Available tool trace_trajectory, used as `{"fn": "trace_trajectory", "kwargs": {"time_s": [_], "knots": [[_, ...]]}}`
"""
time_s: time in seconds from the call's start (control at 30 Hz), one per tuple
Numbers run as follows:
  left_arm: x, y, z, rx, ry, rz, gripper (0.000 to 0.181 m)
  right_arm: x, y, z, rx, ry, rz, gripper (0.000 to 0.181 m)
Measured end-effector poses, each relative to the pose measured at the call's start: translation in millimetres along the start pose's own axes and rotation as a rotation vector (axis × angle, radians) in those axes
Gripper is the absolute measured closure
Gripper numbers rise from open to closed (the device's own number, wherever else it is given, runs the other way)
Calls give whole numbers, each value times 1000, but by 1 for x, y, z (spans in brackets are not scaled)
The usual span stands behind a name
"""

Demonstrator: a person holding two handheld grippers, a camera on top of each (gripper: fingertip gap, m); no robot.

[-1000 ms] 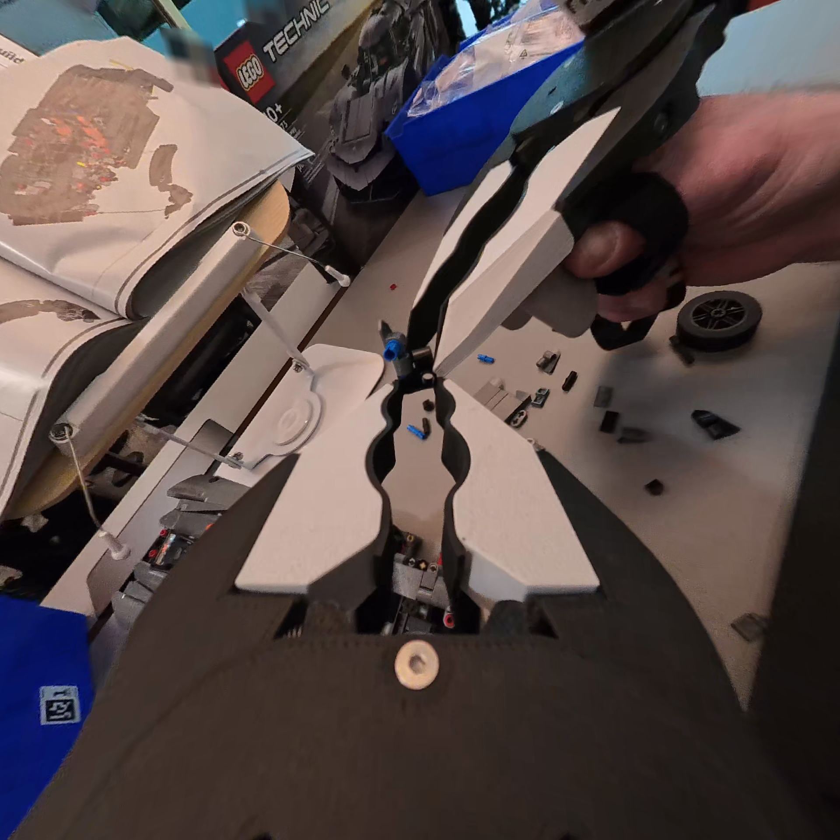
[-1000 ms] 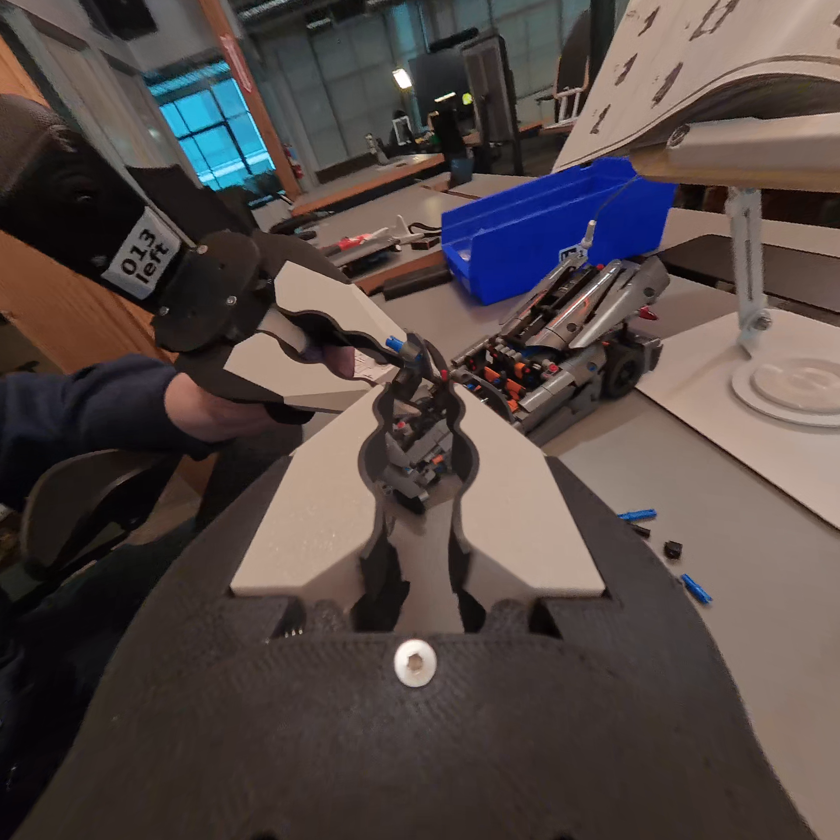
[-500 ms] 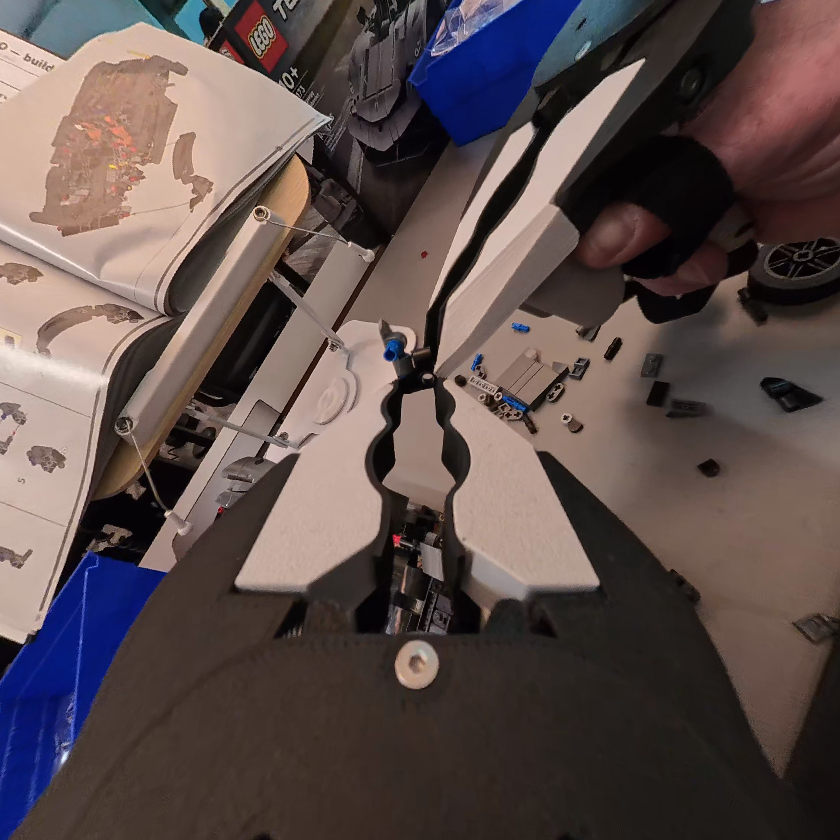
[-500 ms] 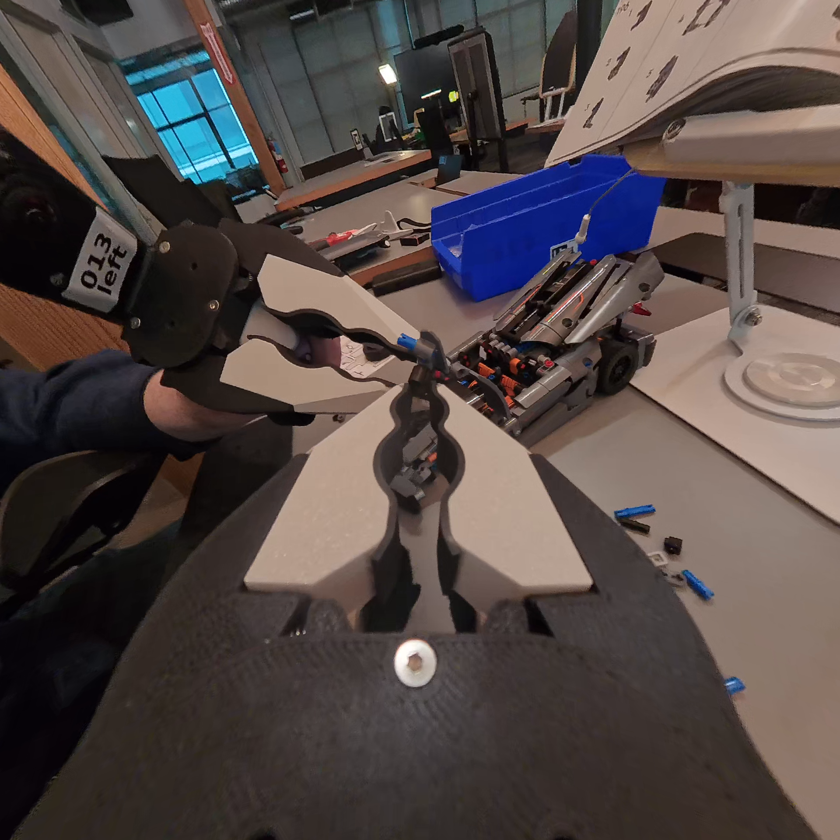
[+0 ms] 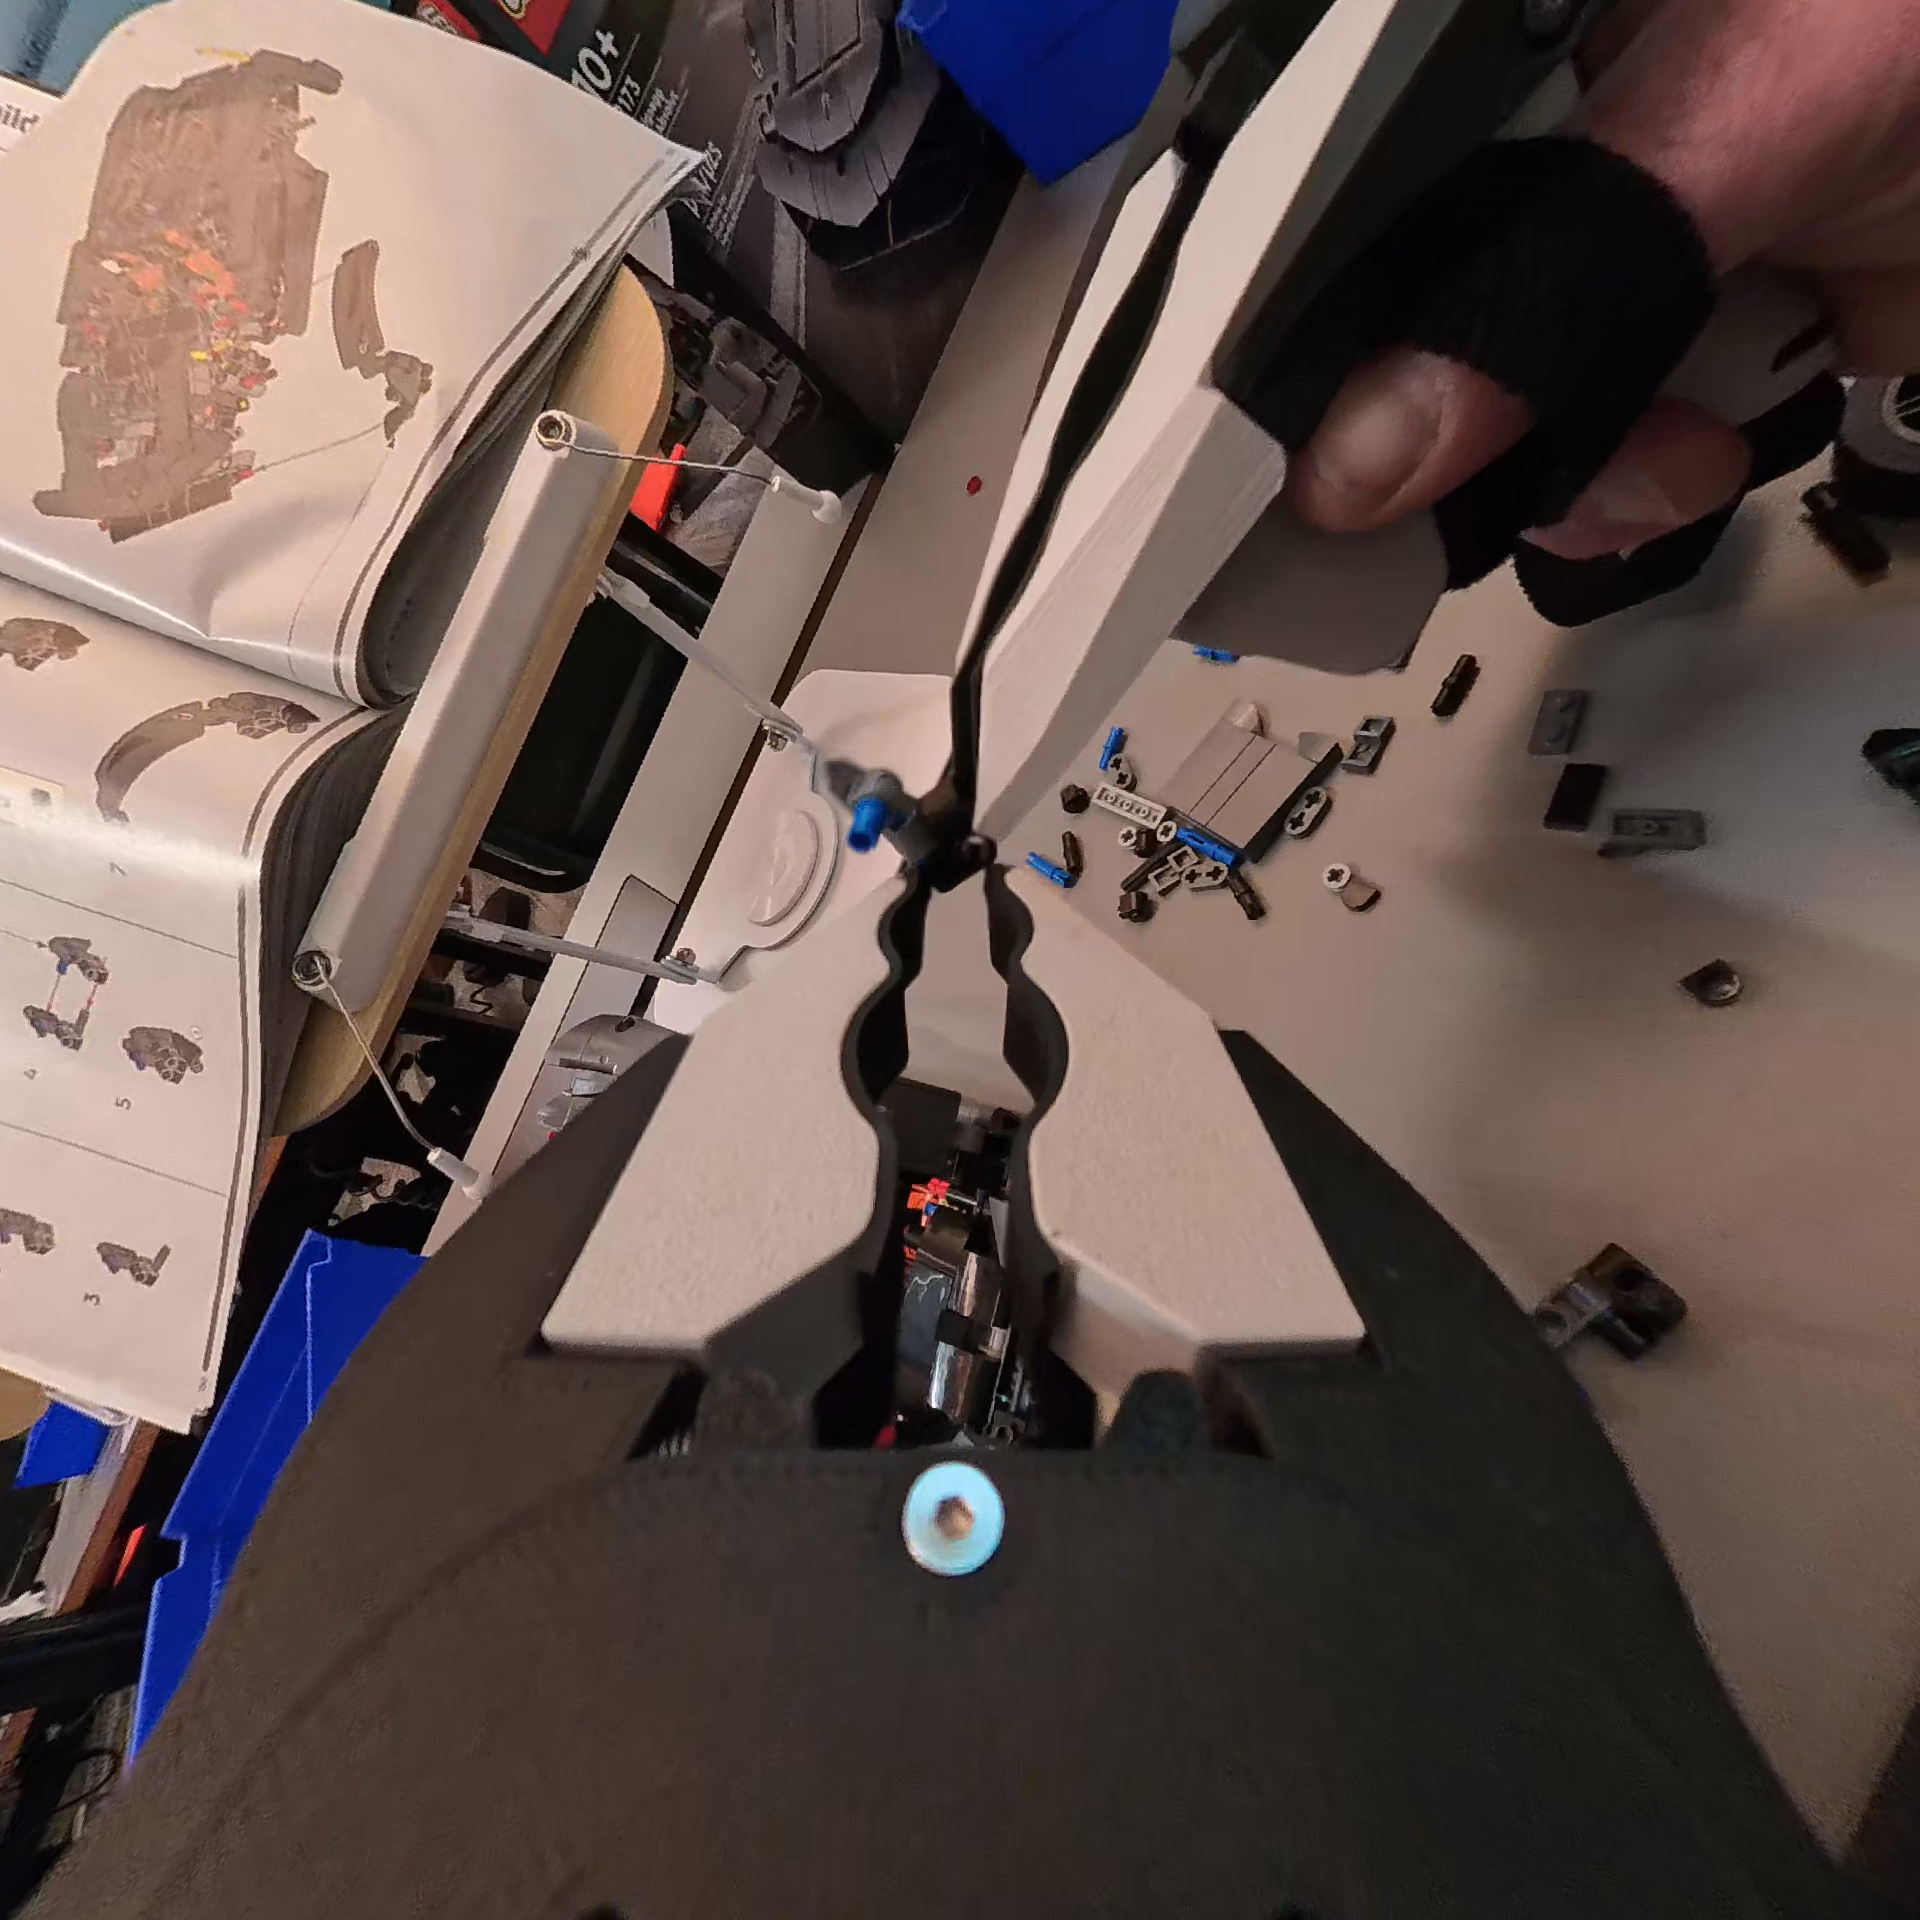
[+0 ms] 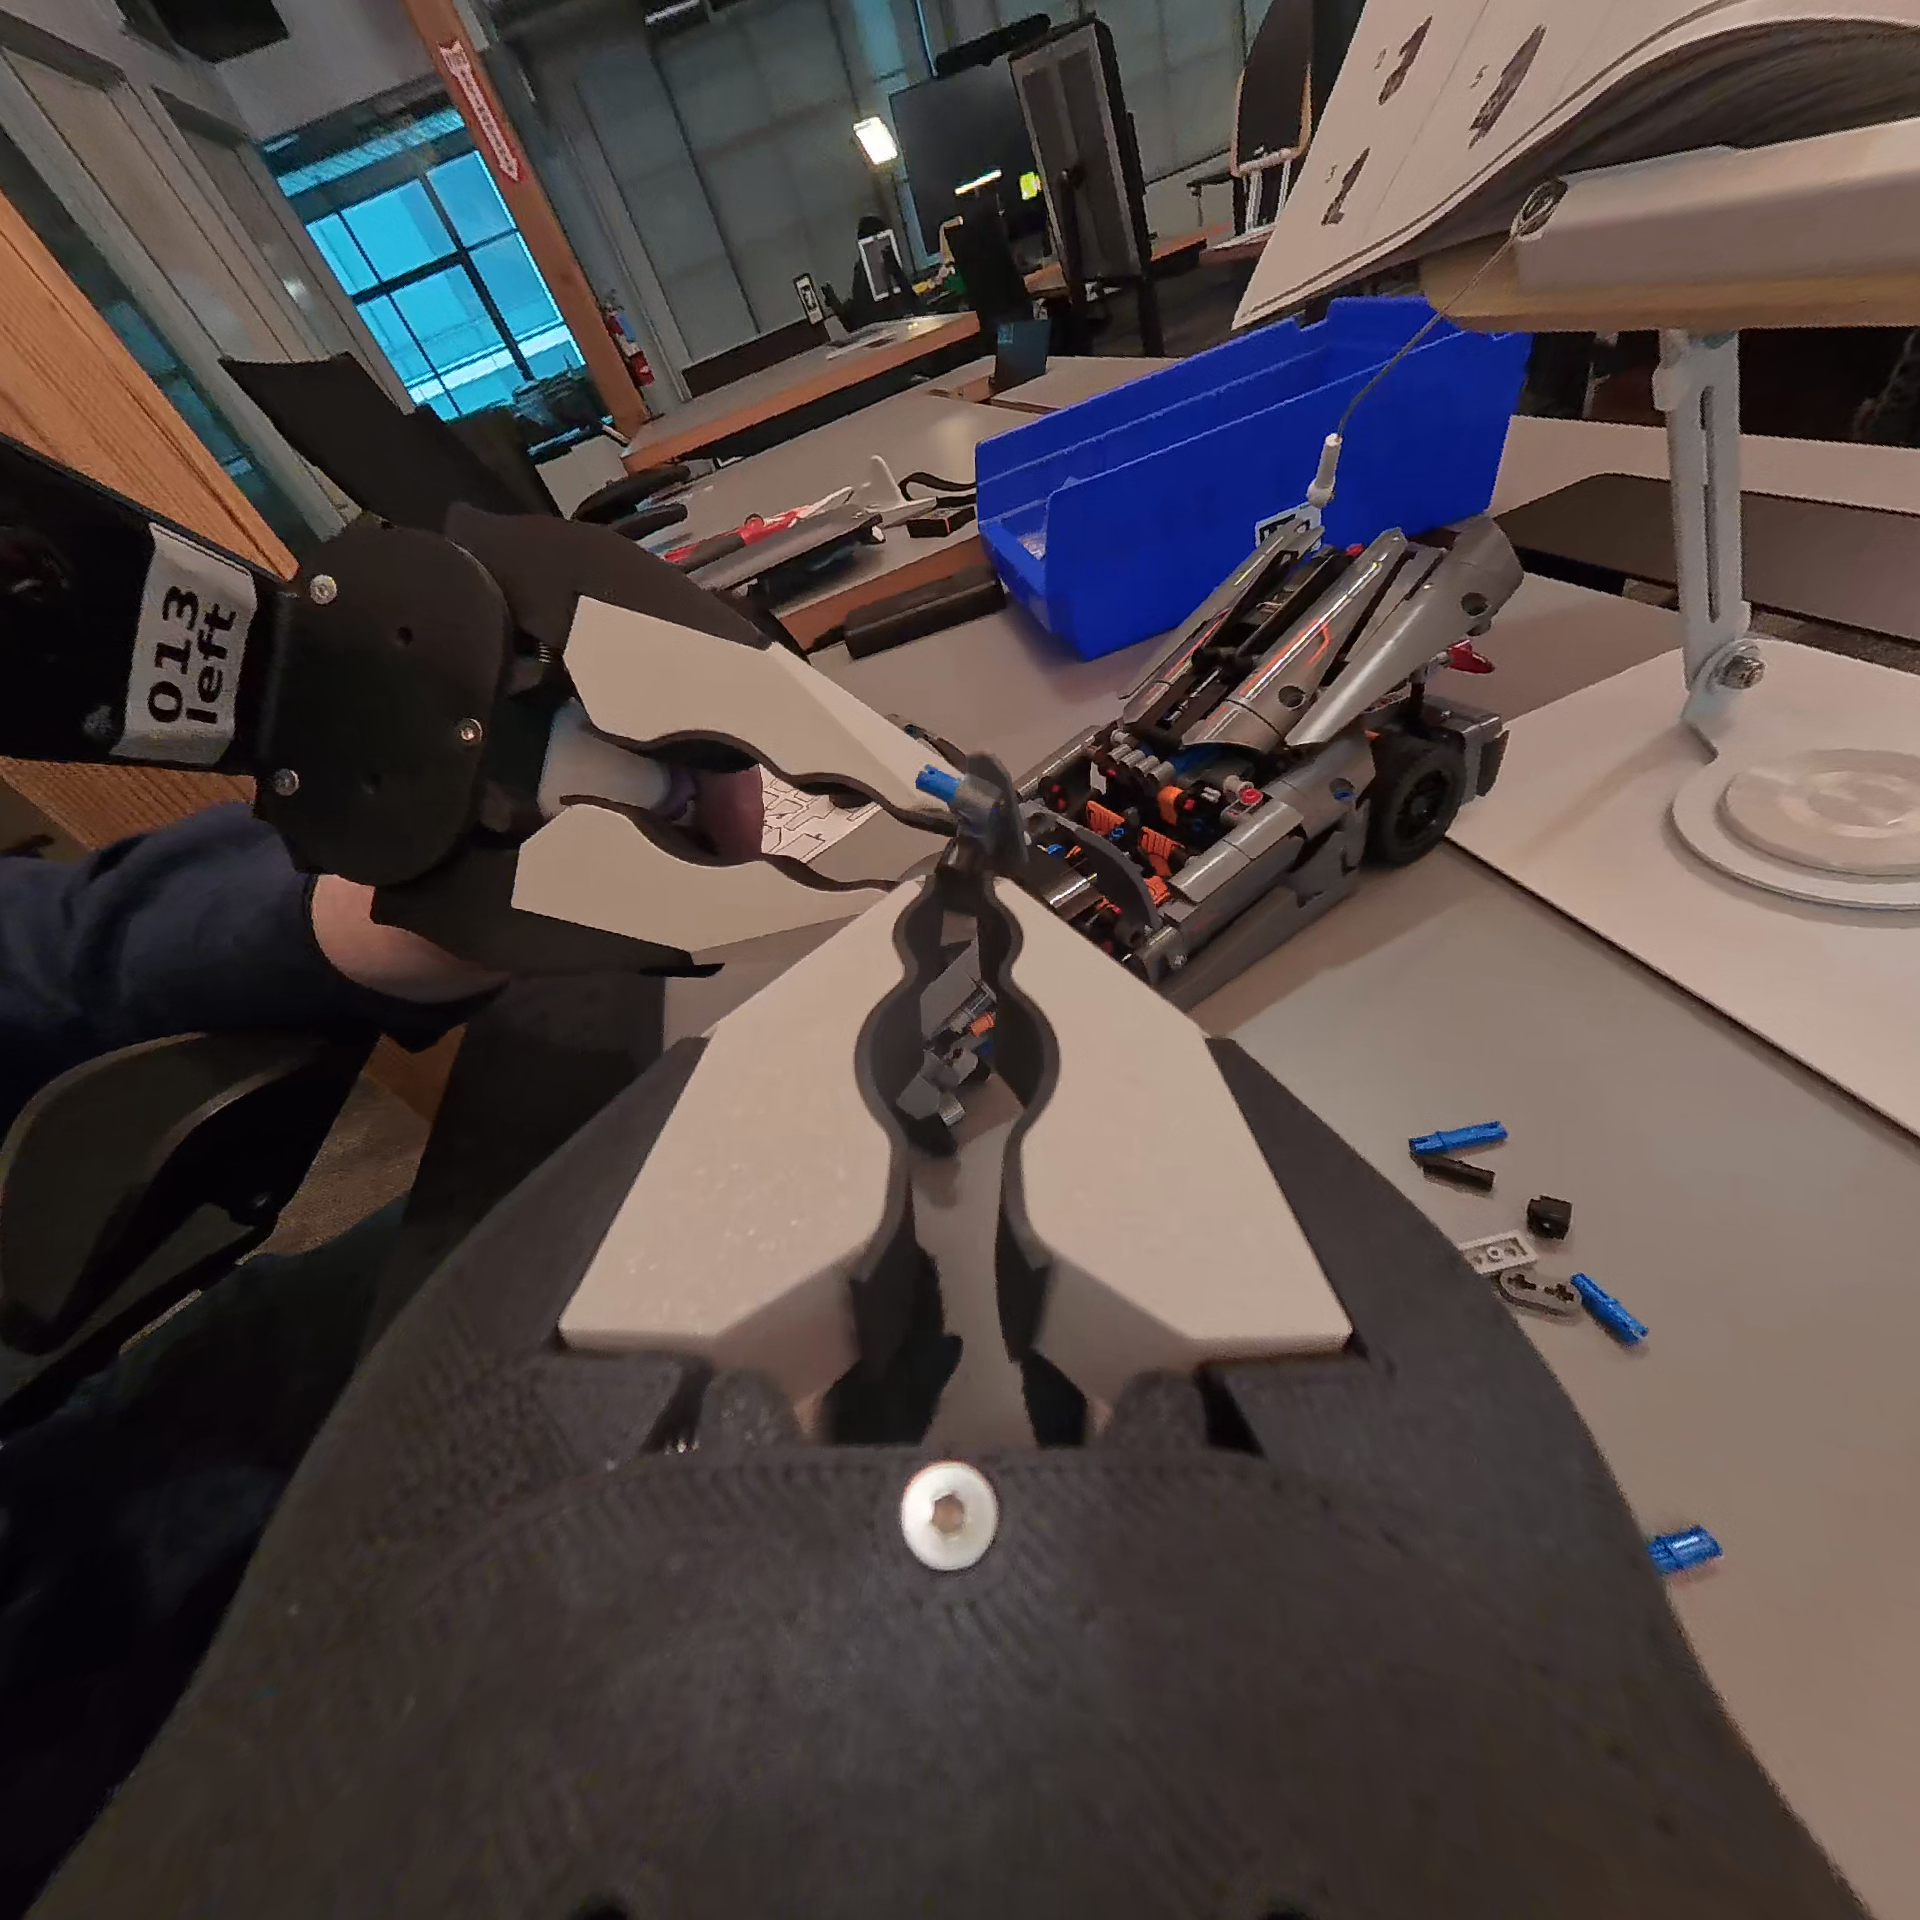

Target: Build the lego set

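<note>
1. Your left gripper (image 5: 948, 871) was pinched on a small dark-grey plastic connector with a blue pin (image 5: 871, 821) at its very tips; your right gripper (image 6: 961, 883) met the same piece tip to tip and was clamped on its black end.
2. That piece hung in the air between the two grippers, above the pale matte counter (image 5: 1455, 1091).
3. It looked light, rigid and smooth, so it probably would twist or pop out of such a narrow hold. Taking it by the grey body rather than by the blue stub seemed safer.
4. Beyond your right gripper stood the half-built grey-and-black brick car with orange fittings (image 6: 1278, 748): blocky and heavier, likely best held low on its chassis.
5. Small loose blue and black pins (image 6: 1455, 1138) lay to its right.
</note>
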State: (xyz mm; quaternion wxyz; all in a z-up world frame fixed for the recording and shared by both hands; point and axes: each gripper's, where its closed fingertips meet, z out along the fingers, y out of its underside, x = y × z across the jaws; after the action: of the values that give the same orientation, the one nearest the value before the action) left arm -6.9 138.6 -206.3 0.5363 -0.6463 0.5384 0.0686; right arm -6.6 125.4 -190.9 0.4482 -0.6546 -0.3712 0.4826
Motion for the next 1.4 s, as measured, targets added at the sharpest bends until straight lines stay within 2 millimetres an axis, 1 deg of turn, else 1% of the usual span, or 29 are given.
{"fn": "trace_trajectory", "kwargs": {"time_s": [0.07,0.17,0.3,0.37,0.4,0.53,0.6,0.67,0.7,0.73,0.8,0.87,0.9,0.93,1.0,1.07,1.17,1.23,1.27,1.33,1.37,1.4], "knots": [[3,1,1,4,21,-3,179,0,-3,-2,15,-6,3,181],[6,-2,1,13,22,11,181,-2,-4,-2,13,-9,-22,181],[10,1,2,20,71,-31,181,-2,-2,-3,0,-18,-11,181],[12,-1,1,42,108,-67,181,0,-3,-5,5,-24,3,181],[11,-1,1,44,99,-64,181,1,-4,-6,3,-25,7,181],[11,0,0,35,103,-52,181,10,-8,-15,10,11,7,181],[7,3,0,26,94,-59,181,16,-5,-18,-9,21,18,181],[0,4,-2,37,86,-98,181,19,4,-16,-65,26,8,181],[-4,5,-4,41,78,-115,181,19,12,-15,-119,20,-1,178],[-7,6,-5,41,73,-128,181,20,22,-13,-180,20,-10,174],[-9,8,-6,39,78,-150,181,21,40,-12,-299,27,-65,172],[-10,11,-6,34,85,-170,181,30,62,-16,-437,64,-138,168],[-10,12,-6,34,94,-183,181,34,72,-19,-492,82,-160,171],[-8,12,-5,33,106,-194,181,36,79,-21,-531,82,-179,180],[-6,13,-4,33,131,-209,181,35,87,-19,-556,64,-173,179],[-3,14,-3,29,153,-225,181,33,95,-17,-593,47,-159,168],[-1,14,-2,27,171,-239,181,30,105,-12,-631,33,-159,163],[1,15,-1,24,181,-245,181,31,112,-9,-669,54,-165,159],[1,15,-1,23,185,-246,181,34,117,-8,-694,75,-175,159],[2,16,-1,22,194,-254,181,37,123,-5,-718,105,-188,168],[3,16,0,22,196,-256,181,37,122,-4,-714,102,-187,170],[3,16,0,21,199,-258,181,36,120,-3,-705,101,-190,176]]}}
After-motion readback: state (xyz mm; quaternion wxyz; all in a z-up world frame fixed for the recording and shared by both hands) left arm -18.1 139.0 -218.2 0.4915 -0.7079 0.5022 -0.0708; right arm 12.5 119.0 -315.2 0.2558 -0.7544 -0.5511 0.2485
